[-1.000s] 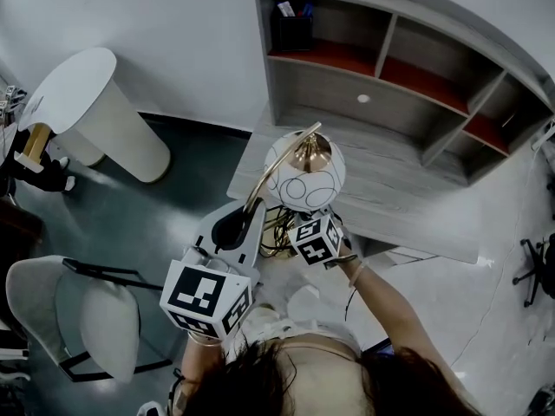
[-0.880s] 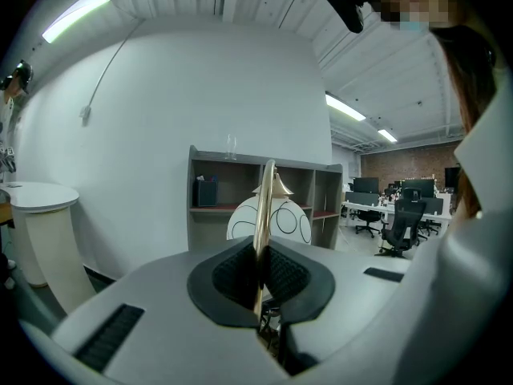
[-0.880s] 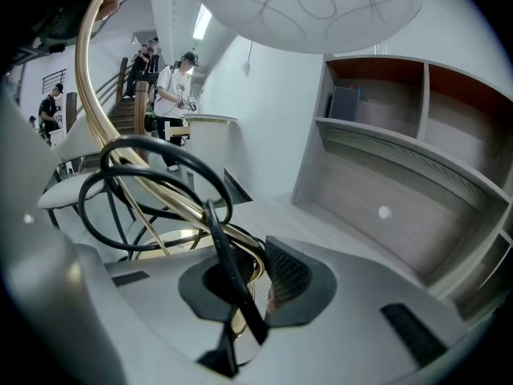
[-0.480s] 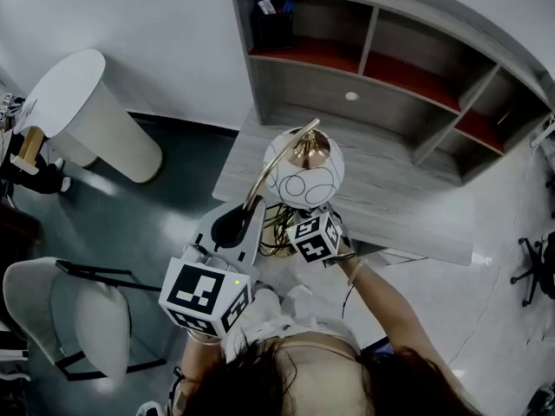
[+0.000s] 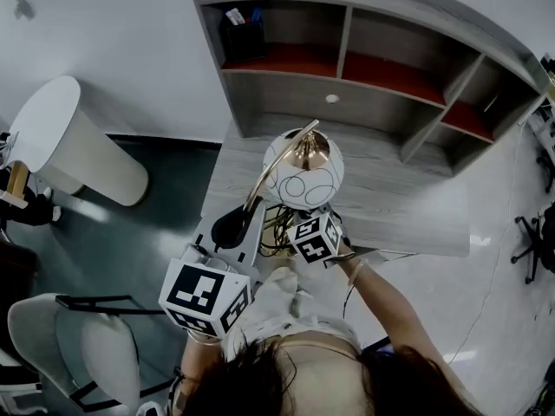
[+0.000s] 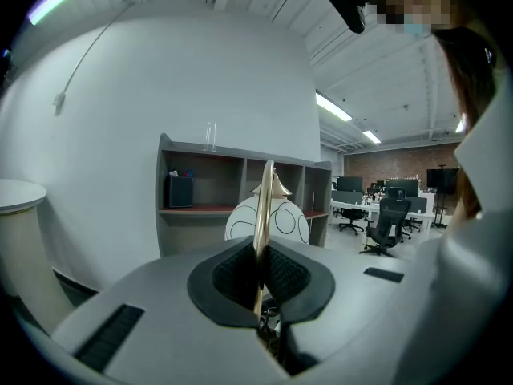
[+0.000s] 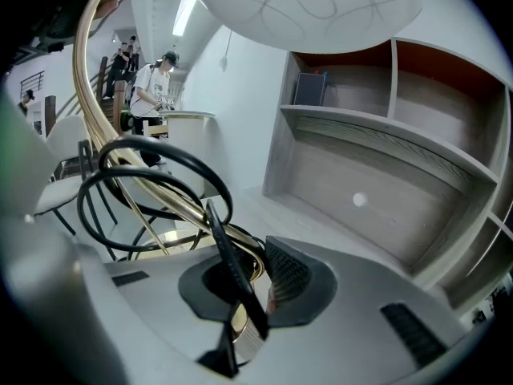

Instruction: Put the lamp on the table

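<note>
Lamp (image 5: pixel 303 170) is up in the air, carried by both grippers at the near edge of the grey wood surface (image 5: pixel 399 199), not set down on it. L gripper (image 6: pixel 260 277): fingers (image 6: pixel 231 277) pinch the thin brass stem (image 6: pixel 263 211), which runs up btwn the black pads and arches over to the white globe shade (image 6: pixel 268 219) w/ its looping line pattern. R gripper (image 7: pixel 255 285): fingers (image 7: pixel 293 273) close on the lamp's brass base (image 7: pixel 240 331), w/ a strand of the black cord (image 7: pixel 156 184) caught across the pads too; rest of the cord hangs in loose loops just beside the stem. In the head view the shade sits right above the R gripper's marker cube, w/ the stem slanting down-left to the L gripper. Behind the surface stands a shelf unit (image 5: pixel 373 68) w/ red-floored cubbies; a black pen pot (image 5: pixel 244 35) sits in the leftmost one. A white round stand (image 5: pixel 74 141) is well off to the left, on the dark floor.
</note>
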The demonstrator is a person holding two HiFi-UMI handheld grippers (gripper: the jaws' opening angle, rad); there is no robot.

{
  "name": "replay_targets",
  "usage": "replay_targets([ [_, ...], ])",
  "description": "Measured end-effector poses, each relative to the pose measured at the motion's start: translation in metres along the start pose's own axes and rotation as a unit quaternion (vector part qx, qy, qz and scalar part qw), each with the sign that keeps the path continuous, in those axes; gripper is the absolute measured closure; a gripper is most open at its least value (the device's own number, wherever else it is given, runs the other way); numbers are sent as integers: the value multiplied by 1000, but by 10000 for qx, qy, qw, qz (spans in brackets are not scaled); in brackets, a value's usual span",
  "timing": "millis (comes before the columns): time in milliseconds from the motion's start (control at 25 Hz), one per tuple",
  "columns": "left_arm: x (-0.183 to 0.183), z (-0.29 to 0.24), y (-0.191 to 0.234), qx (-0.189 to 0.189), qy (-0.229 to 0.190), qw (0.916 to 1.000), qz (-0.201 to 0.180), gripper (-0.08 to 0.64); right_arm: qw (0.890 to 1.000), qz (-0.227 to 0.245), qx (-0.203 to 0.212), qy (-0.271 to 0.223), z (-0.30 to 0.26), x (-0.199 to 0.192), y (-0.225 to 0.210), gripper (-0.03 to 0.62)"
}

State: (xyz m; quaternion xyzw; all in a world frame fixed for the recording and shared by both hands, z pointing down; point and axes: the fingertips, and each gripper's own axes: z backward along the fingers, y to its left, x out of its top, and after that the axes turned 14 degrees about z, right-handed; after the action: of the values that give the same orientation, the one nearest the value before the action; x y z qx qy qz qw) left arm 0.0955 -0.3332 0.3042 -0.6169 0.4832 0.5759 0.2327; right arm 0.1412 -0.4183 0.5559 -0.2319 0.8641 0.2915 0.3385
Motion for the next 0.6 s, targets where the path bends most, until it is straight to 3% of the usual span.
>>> replay_targets([
  [600,24,-69,17,-805,218,9964,-156,551,9972,-371,-539,350,-29,-5,-66,541],
])
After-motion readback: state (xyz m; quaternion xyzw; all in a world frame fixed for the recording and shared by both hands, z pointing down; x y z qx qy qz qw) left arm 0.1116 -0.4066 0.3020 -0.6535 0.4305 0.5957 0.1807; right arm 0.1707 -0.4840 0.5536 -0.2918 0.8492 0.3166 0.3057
